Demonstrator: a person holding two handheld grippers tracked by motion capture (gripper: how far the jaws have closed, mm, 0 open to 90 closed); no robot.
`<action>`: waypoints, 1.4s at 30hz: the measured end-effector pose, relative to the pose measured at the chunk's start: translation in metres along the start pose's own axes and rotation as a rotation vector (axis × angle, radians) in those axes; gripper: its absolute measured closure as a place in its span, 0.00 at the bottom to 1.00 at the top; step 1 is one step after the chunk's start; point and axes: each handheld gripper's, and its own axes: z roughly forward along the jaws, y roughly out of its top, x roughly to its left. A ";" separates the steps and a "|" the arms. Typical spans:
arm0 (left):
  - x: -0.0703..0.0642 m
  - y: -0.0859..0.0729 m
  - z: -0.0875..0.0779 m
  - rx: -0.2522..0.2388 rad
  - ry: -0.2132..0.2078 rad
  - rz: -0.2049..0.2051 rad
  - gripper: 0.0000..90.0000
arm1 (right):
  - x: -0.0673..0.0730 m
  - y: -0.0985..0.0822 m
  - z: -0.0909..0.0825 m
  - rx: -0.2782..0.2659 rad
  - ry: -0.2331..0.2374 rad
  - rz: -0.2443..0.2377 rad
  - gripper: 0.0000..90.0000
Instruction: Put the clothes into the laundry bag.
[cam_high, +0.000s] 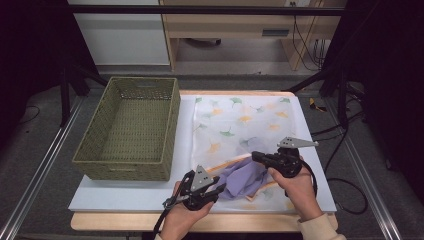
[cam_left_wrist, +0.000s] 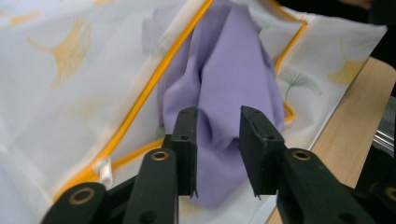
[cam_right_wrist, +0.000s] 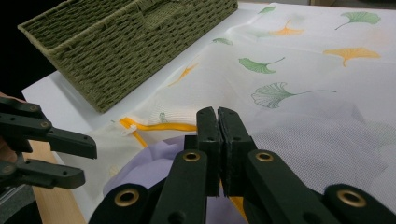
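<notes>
A white mesh bag (cam_high: 240, 120) printed with ginkgo leaves lies flat on the white board, its yellow zipper (cam_left_wrist: 154, 79) undone at the near end. A purple cloth (cam_high: 245, 175) bulges out of that opening. My left gripper (cam_high: 220, 189) reaches in from the near left. In the left gripper view its jaws (cam_left_wrist: 218, 116) stand apart, with a fold of the purple cloth (cam_left_wrist: 229, 60) between them. My right gripper (cam_high: 255, 156) is shut on the bag's upper edge (cam_right_wrist: 217, 112) just above the cloth (cam_right_wrist: 149, 168) and holds the mesh (cam_right_wrist: 303, 93) raised there.
An empty green woven basket (cam_high: 131, 127) stands on the left half of the board, close beside the bag (cam_right_wrist: 116, 37). The wooden table edge (cam_left_wrist: 355, 121) runs along the near side. Cables trail off to the right of the table.
</notes>
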 end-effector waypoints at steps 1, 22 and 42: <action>0.001 -0.002 0.000 0.008 0.004 -0.001 0.77 | 0.000 -0.001 0.000 -0.001 0.001 0.003 0.98; 0.008 -0.039 0.016 0.184 0.010 -0.008 1.00 | 0.006 0.001 0.000 0.001 0.022 -0.005 0.98; -0.025 0.003 0.047 0.061 -0.113 0.067 1.00 | 0.002 -0.001 -0.001 -0.002 0.011 0.006 0.98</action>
